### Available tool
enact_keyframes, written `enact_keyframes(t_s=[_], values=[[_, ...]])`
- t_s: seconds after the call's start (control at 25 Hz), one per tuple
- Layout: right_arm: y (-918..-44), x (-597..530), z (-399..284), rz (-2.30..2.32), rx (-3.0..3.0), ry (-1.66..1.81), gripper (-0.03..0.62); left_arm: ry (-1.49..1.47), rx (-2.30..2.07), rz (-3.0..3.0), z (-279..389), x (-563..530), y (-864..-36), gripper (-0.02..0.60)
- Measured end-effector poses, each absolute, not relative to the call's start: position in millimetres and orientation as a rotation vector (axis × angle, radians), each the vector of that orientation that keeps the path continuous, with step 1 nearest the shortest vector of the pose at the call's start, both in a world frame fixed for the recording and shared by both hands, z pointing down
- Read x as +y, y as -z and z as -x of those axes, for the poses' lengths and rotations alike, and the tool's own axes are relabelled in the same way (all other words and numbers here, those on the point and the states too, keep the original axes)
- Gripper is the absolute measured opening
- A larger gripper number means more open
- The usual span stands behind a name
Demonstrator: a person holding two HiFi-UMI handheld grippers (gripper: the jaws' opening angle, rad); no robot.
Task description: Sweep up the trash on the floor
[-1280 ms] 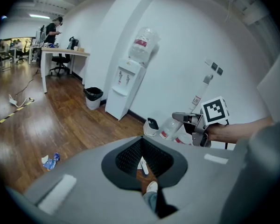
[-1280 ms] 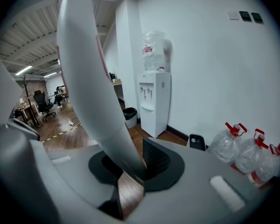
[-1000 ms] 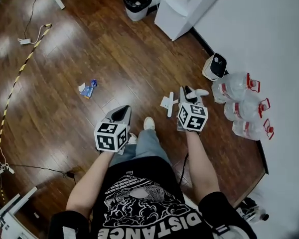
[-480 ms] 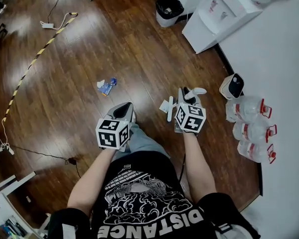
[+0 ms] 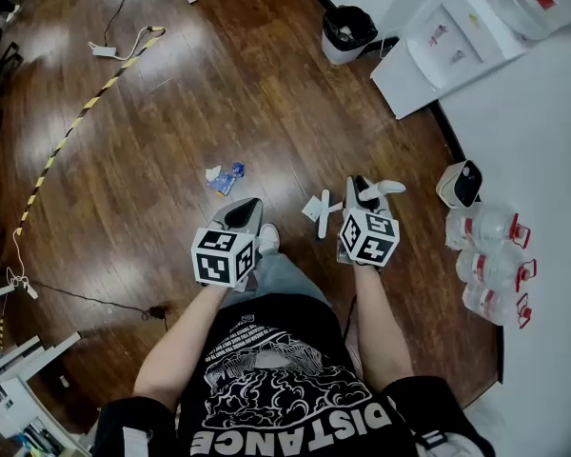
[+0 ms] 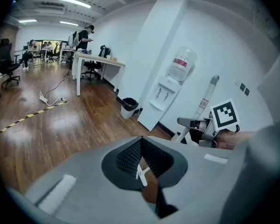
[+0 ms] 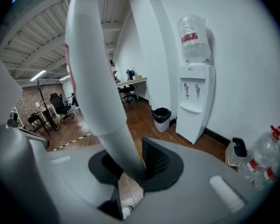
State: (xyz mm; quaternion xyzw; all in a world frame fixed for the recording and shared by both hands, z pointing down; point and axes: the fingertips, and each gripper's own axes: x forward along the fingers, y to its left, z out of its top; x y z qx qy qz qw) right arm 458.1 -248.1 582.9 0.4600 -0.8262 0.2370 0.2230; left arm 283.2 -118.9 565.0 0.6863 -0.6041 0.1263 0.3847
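The right gripper (image 7: 130, 169) is clamped on a white round plastic handle (image 7: 91, 78). The left gripper (image 6: 141, 143) has its jaws together, holding nothing. A crumpled blue-and-white wrapper (image 5: 226, 178) lies on the brown wooden floor (image 5: 162, 112).

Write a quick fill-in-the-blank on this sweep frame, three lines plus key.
1. The right gripper is shut on a white ___.
2. The black-lined bin stands beside the water ___.
3. ___ water jugs lie by the wall, well away from the blue-and-white trash.
Missing words: handle; dispenser; three.
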Motion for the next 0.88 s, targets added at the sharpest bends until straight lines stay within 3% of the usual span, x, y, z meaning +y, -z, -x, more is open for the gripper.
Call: enact_keyframes(t_s=[0.88], values=[[-579, -253, -241, -1.194, -2.352, -0.612, 0.067, -0.347, -1.451, -1.730, -121, -101, -585, 0.005]])
